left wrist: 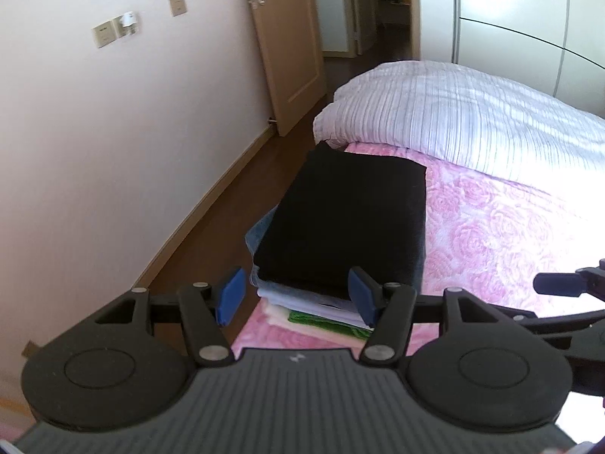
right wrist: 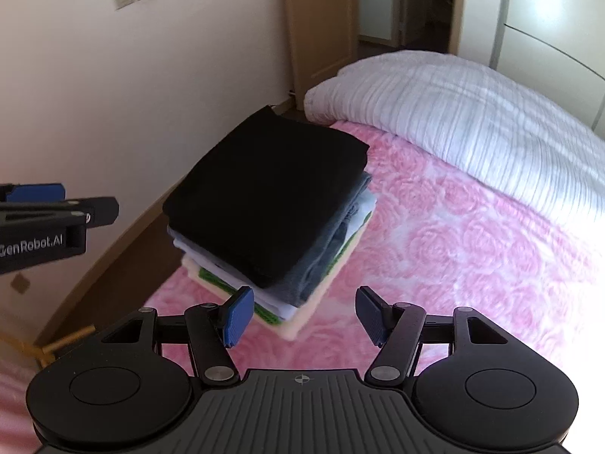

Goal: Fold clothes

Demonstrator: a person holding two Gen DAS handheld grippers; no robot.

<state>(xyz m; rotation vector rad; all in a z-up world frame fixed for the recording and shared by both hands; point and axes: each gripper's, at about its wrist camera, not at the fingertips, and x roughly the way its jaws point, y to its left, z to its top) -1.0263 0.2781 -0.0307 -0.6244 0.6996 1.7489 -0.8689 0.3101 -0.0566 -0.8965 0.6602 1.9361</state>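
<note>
Left wrist view: one stack of folded clothes (left wrist: 332, 257) sits at the left edge of the pink rose-pattern bedspread (left wrist: 503, 234), one black garment (left wrist: 351, 219) on top, then denim, pale blue/white, green and cream layers below; exact layer count not clear. One white striped duvet (left wrist: 465, 121) is bunched at the far end of the bed, with one open door (left wrist: 287, 45) far left. The left gripper (left wrist: 297, 297) is held level just short of the stack's near edge, pointing along the bed. Its blue fingers (left wrist: 230, 297) are spread wide with nothing between them; the right pad overlaps the stack's near corner in frame, contact not confirmable. The right gripper (left wrist: 559, 283) pokes in at the right edge over the bedspread; its finger spacing can't be read here. Right wrist view: same single stack (right wrist: 272, 219), black garment (right wrist: 272, 185) on top, one duvet (right wrist: 472, 117) far right. The right gripper (right wrist: 302, 316) hovers near the stack's near-right corner, above the bedspread (right wrist: 472, 257). Its fingers (right wrist: 238, 316) are wide apart and empty; the left pad is just beside the stack's lower layers. The left gripper (right wrist: 49, 204) enters from the left, beside the stack, clear of it.
</note>
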